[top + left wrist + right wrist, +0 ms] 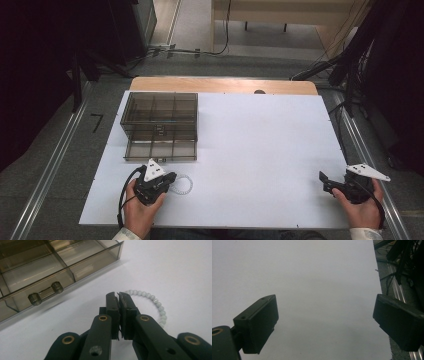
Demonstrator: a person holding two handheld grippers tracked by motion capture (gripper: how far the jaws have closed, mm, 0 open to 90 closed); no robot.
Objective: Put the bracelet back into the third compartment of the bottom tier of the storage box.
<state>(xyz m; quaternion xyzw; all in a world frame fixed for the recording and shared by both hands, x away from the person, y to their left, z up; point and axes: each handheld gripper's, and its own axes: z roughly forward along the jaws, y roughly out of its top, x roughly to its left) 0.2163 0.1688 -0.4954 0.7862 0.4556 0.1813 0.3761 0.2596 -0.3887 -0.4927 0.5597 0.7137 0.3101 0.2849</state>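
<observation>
A bracelet of pale beads (185,185) lies on the white table sheet (260,150), just in front of a smoky clear organiser box (160,125). My left gripper (172,181) sits at the bracelet's left edge. In the left gripper view its jaws (118,294) are pressed together at the point where the bracelet (157,306) meets their tips, and the rest of the loop curves off to the right. The box's front drawer handle (46,293) is close by on the left. My right gripper (326,182) rests near the table's right front corner, and its jaws (325,325) stand wide open over bare sheet.
The organiser box (37,272) has several divided compartments and stands at the table's left. The table's right edge and a metal floor rail (412,355) lie close beside the right gripper. Cables and dark stands (350,55) are beyond the far right corner.
</observation>
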